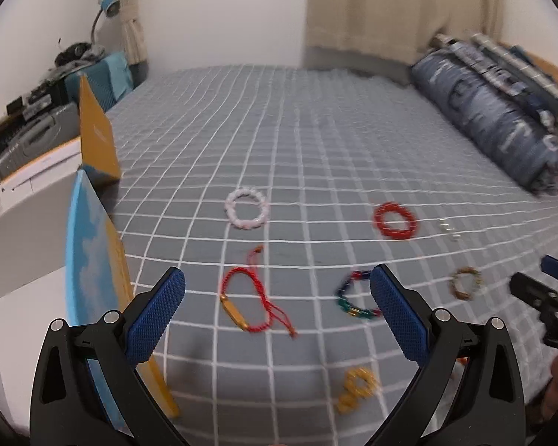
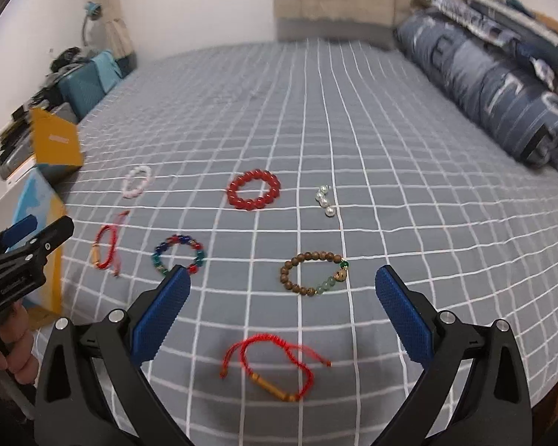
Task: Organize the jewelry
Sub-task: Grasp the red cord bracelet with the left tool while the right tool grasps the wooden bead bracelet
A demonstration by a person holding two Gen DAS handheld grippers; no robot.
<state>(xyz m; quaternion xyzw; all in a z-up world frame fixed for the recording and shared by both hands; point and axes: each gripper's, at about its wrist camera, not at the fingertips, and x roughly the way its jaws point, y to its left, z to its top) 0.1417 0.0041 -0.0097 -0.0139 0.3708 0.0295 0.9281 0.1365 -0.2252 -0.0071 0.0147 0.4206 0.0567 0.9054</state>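
Open yellow-and-blue box [image 1: 93, 260] sits at left edge of the checked bedspread [image 1: 316, 141], lid up; its inside is hidden from view. Jewelry lies loose on the spread: white bead bracelet [image 2: 137, 181], red bead bracelet [image 2: 254, 189], pearls [image 2: 325, 200], multicolor bracelet [image 2: 179, 256], brown bead bracelet [image 2: 313, 273], two red cord bracelets [image 2: 275, 366] [image 2: 106, 251]. Left gripper [image 1: 277, 290] and right gripper [image 2: 282, 288] hover low over the spread, jaws wide, holding nothing
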